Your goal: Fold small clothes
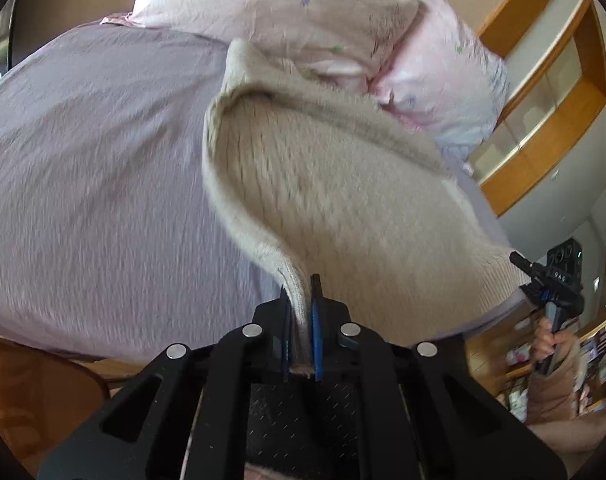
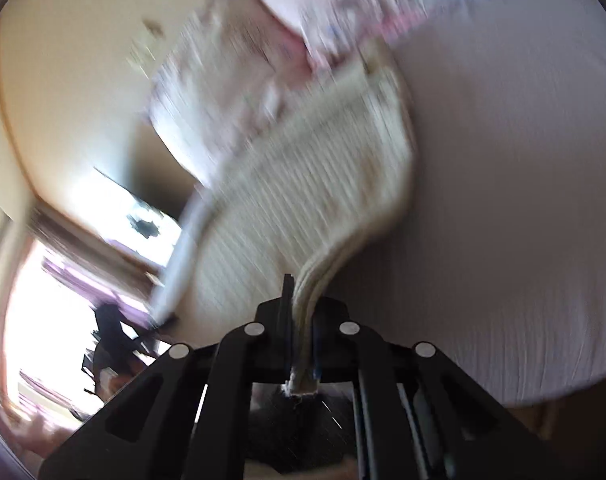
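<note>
Left wrist view: bare lilac bed sheet (image 1: 83,184) spreads left, pillows (image 1: 303,20) crowd the far edge, wooden cabinet (image 1: 543,92) right. My left hand-held gripper (image 1: 301,304) pinches the beige knit sweater (image 1: 323,184) hem; cloth rises ahead over the bed. Right wrist view, blurred: my right hand-held gripper (image 2: 303,304) clamps bunched sweater (image 2: 303,184) edge, sheet (image 2: 503,200) to its right.

Right wrist view motion-blurred: knit sweater (image 2: 303,184) ribbing smeared, pillows (image 2: 303,12) beyond gripper streaked, prints unreadable. Sweater edge vanishes between right gripper (image 2: 303,344) fingers. Left view: sweater hem swallowed inside left gripper (image 1: 301,332); bed sheet (image 1: 95,184) cut by frame edge; shelf contents far right too small.
</note>
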`<state>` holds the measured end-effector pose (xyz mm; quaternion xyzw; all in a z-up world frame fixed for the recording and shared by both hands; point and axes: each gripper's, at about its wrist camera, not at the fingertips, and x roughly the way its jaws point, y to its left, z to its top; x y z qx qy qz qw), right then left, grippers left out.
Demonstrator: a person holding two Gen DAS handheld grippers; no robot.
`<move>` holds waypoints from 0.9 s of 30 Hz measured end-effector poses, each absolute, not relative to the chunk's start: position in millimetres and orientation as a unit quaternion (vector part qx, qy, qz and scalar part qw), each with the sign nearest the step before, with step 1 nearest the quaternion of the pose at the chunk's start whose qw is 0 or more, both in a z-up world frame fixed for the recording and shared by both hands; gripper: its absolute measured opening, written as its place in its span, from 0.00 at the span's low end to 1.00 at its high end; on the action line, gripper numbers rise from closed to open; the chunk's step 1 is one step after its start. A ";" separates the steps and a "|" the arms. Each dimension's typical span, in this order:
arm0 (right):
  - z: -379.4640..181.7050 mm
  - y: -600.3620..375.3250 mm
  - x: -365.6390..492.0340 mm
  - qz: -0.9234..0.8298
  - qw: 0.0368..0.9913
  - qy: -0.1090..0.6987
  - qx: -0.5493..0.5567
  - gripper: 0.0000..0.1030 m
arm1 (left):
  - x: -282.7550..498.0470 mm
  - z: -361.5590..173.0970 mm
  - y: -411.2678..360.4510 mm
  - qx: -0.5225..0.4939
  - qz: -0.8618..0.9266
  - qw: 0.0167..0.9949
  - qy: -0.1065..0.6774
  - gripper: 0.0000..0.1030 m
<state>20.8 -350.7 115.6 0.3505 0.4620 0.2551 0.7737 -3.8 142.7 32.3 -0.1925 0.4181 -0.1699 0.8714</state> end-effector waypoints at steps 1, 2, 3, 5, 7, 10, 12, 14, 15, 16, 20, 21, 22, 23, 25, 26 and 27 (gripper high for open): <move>122.5 -355.7 25.4 0.255 0.779 0.446 0.358 0.06 | 3.9 42.2 149.4 -0.202 -0.168 0.877 0.403 0.07; 130.4 -359.1 33.9 0.254 0.786 0.430 0.366 0.06 | 10.6 50.0 154.4 -0.206 -0.164 0.882 0.392 0.07; 138.1 -363.8 45.1 0.252 0.791 0.411 0.377 0.06 | 20.8 58.9 160.2 -0.207 -0.159 0.888 0.379 0.07; 143.7 -369.3 66.3 0.247 0.794 0.391 0.394 0.06 | 50.9 75.7 169.1 -0.205 -0.144 0.899 0.360 0.07; 144.1 -367.7 98.4 0.239 0.795 0.378 0.410 0.06 | 86.7 85.0 173.9 -0.210 -0.135 0.900 0.357 0.07; 132.6 -363.0 156.2 0.214 0.795 0.371 0.429 0.06 | 157.4 89.7 173.7 -0.208 -0.115 0.900 0.365 0.07; 116.0 -357.2 204.1 0.188 0.793 0.379 0.439 0.06 | 204.5 85.5 170.1 -0.198 -0.096 0.901 0.375 0.07; 98.1 -350.5 240.3 0.159 0.790 0.392 0.444 0.06 | 246.8 75.8 167.9 -0.197 -0.074 0.897 0.389 0.07; 84.5 -346.6 262.2 0.133 0.788 0.402 0.447 0.06 | 263.7 68.3 168.6 -0.203 -0.063 0.892 0.399 0.07; 74.7 -345.2 277.7 0.110 0.787 0.409 0.448 0.06 | 286.3 57.3 169.4 -0.216 -0.051 0.881 0.417 0.07; 22.0 -345.0 312.1 0.009 0.755 0.452 0.475 0.07 | 321.5 27.8 191.4 -0.321 -0.042 0.834 0.447 0.07; 18.1 -343.3 313.4 0.003 0.757 0.445 0.478 0.07 | 323.3 24.5 198.9 -0.354 -0.049 0.823 0.441 0.07; 19.6 -341.0 313.8 0.000 0.765 0.439 0.471 0.10 | 323.1 22.4 205.5 -0.382 -0.058 0.813 0.434 0.07; 22.1 -337.9 315.1 -0.001 0.773 0.435 0.461 0.13 | 321.7 20.7 212.6 -0.410 -0.070 0.803 0.427 0.07; 26.1 -333.4 316.8 0.000 0.784 0.427 0.451 0.27 | 320.2 19.8 222.5 -0.443 -0.089 0.791 0.412 0.07; 25.6 -333.0 321.1 0.003 0.784 0.422 0.455 0.32 | 317.6 21.5 227.6 -0.462 -0.102 0.786 0.398 0.07; 27.1 -333.0 322.4 0.010 0.782 0.418 0.463 0.42 | 315.8 23.7 230.5 -0.473 -0.111 0.784 0.386 0.07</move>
